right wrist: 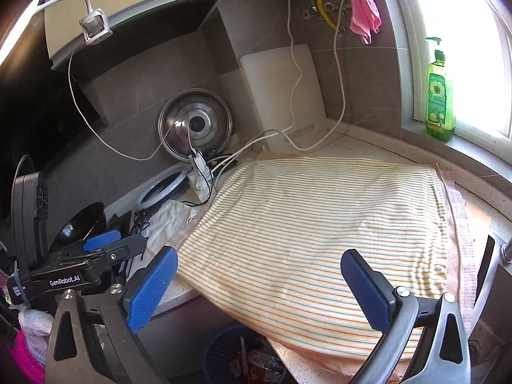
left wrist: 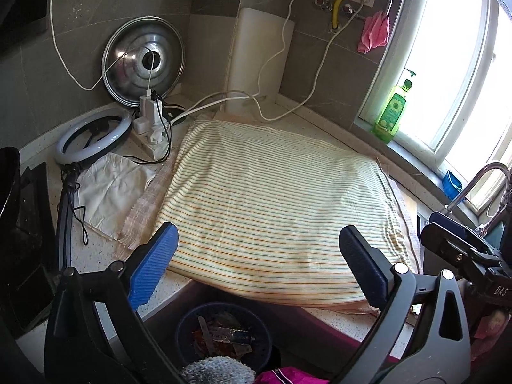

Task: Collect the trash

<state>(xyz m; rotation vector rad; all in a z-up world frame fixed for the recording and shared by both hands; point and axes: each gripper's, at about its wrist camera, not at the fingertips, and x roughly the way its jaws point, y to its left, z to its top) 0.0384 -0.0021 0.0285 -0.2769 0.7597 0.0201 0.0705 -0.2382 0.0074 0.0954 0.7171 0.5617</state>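
Observation:
A dark blue bin (left wrist: 224,336) stands on the floor below the counter edge, with several wrappers and scraps inside; the right wrist view shows the bin (right wrist: 236,355) too. My left gripper (left wrist: 257,240) hangs open above the bin and the front of the striped cloth (left wrist: 272,198), with nothing between its blue pads. My right gripper (right wrist: 260,256) is open as well, empty, over the same striped cloth (right wrist: 320,224). A crumpled white sheet (left wrist: 112,192) lies on the counter left of the cloth, also visible as the white sheet (right wrist: 169,220) in the right wrist view.
A ring light (left wrist: 92,134), power strip with chargers (left wrist: 150,121), pot lid (left wrist: 144,60) and white board (left wrist: 259,64) crowd the back corner. A green soap bottle (left wrist: 392,112) stands on the sill, a tap (left wrist: 480,185) at right. Black cookware (right wrist: 80,227) sits left.

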